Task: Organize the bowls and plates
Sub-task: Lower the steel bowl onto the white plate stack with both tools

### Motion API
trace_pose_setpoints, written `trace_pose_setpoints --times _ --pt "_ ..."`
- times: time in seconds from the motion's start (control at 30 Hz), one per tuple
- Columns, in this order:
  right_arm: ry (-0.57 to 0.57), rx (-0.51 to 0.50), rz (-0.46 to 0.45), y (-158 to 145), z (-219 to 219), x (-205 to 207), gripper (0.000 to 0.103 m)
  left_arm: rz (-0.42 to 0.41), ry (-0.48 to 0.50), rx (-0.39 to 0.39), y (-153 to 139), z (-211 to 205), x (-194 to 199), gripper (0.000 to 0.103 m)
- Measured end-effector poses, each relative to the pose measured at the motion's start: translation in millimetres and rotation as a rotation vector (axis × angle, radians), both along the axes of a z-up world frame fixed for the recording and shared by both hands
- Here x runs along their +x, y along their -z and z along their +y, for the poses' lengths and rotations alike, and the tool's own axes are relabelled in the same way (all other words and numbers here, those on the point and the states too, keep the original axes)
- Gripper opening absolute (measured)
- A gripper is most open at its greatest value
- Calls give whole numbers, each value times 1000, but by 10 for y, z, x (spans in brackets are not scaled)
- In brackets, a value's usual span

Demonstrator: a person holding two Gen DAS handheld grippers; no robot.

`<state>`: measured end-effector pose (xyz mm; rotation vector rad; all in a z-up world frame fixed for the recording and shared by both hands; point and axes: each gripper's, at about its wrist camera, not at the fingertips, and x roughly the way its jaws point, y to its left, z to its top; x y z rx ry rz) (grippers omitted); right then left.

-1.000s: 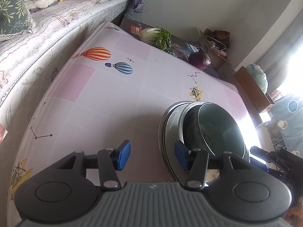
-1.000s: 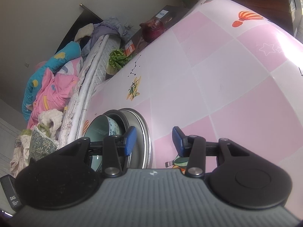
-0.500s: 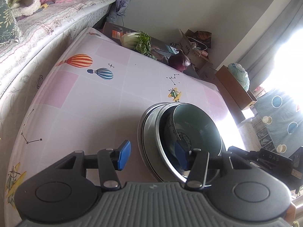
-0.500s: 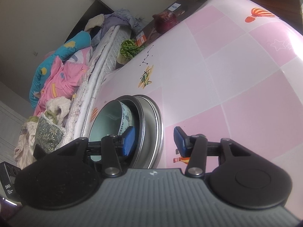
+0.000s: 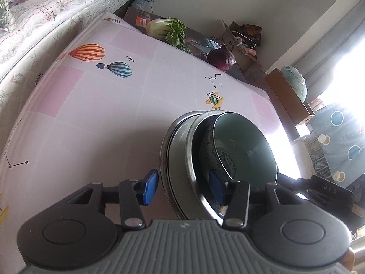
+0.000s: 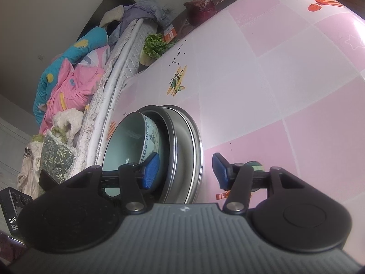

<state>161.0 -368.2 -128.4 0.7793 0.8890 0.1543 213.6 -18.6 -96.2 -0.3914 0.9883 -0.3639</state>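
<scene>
A stack of steel plates [image 5: 175, 155] with a patterned ceramic bowl [image 5: 246, 150] nested on top sits on the pink table. My left gripper [image 5: 183, 186] is open, its jaws straddling the near rim of the stack, right finger inside. The stack also shows in the right wrist view: plates [image 6: 187, 146] and bowl [image 6: 136, 141]. My right gripper [image 6: 186, 171] is open and straddles the stack's rim from the opposite side, left finger inside beside the bowl.
The table wears a pink checked cloth [image 5: 95, 114] with balloon prints. A bed [image 5: 45, 18] runs along one side. Cabbage [image 5: 164, 28], a purple cabbage [image 5: 221, 57] and boxes lie beyond the far edge. A cardboard box [image 5: 287, 96] stands near the window.
Both grippers have moved closer to the stack, so their open jaws now straddle its rim from opposite sides. The stack has not moved.
</scene>
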Motion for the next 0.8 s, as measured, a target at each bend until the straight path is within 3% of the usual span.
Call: trace_pose_setpoints --times 0.13,0.37,0.6,0.8 --pt "-6 27 26 106 -31 90 51 22 0 -6 81 -5 72 48" --pt "-12 59 8 163 -81 216 47 29 2 -19 156 -46 124 37" --pt "-16 51 7 162 -83 302 46 32 -4 -17 155 -51 129 37" --pt "-9 36 -1 141 -123 325 55 39 -5 -21 150 -42 138 37"
